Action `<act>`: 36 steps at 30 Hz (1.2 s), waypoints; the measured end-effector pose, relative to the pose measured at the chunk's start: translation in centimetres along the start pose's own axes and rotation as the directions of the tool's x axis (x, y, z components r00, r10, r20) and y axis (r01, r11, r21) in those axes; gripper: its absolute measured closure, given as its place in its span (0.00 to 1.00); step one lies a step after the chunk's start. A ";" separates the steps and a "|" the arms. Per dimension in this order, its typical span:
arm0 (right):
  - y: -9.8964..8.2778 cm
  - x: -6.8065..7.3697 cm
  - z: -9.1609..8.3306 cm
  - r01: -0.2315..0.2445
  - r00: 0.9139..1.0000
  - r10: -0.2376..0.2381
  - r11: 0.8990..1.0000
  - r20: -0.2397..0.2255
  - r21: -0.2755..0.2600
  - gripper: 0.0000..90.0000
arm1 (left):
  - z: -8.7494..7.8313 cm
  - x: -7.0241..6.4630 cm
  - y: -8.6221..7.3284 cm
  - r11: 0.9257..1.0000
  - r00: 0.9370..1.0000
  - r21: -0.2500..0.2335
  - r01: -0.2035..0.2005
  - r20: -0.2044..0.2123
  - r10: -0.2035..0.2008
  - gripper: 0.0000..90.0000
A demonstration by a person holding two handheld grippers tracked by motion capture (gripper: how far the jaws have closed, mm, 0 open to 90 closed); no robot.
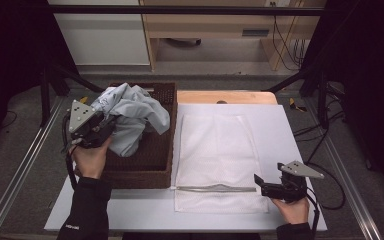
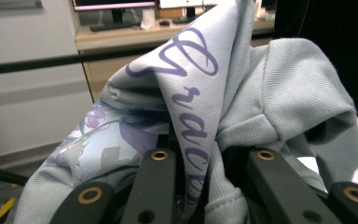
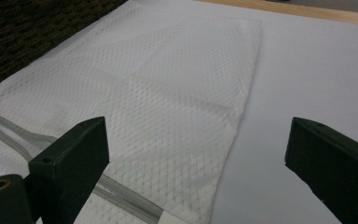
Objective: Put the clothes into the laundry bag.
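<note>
My left claw (image 1: 101, 127) is clamped on a pale grey sweatshirt (image 1: 132, 117), holding it above the brown basket (image 1: 152, 165). Right claw (image 1: 260, 184) sits wide open, empty, by the mesh bag (image 1: 215, 150) on the white bench (image 1: 280, 130); wooden furniture behind.

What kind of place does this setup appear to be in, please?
Probably a lab recording station: a white table inside a black frame, with a garment, a basket and a mesh bag laid out.

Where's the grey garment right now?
In the high view the grey garment hangs bunched from the left gripper above the brown basket, left of the white mesh bag.
</note>
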State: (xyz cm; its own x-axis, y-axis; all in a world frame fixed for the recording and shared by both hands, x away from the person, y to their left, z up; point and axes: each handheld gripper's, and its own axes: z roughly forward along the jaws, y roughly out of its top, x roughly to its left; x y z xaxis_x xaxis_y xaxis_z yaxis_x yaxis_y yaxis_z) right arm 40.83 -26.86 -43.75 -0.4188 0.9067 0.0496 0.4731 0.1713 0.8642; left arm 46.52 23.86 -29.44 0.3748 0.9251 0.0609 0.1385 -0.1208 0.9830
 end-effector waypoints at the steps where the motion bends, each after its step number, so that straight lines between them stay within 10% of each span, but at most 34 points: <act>1: 0.0 0.0 0.0 0.001 1.000 -0.001 1.000 0.001 -0.001 0.07 | -0.4 -0.2 0.3 1.000 1.000 -0.018 0.003 0.005 -0.003 0.86; 24: 0.0 -0.1 -0.2 0.001 1.000 -0.001 1.000 0.007 -0.010 0.08 | -5.6 -4.7 6.2 0.963 0.995 -0.266 0.034 0.104 -0.007 0.86; 36: 0.1 -0.3 -0.6 0.002 1.000 -0.001 1.000 0.012 -0.023 0.08 | -4.2 -9.2 7.3 0.958 0.973 -0.281 0.058 0.232 0.009 0.86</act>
State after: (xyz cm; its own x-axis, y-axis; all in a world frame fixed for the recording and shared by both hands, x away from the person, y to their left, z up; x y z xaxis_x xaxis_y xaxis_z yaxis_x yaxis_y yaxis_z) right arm 40.50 -27.35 -43.39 -0.4104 0.9109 0.0425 0.4549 0.1641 0.8753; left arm 40.20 16.00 -22.11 0.5789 0.8150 0.0278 -0.1033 0.0395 0.9939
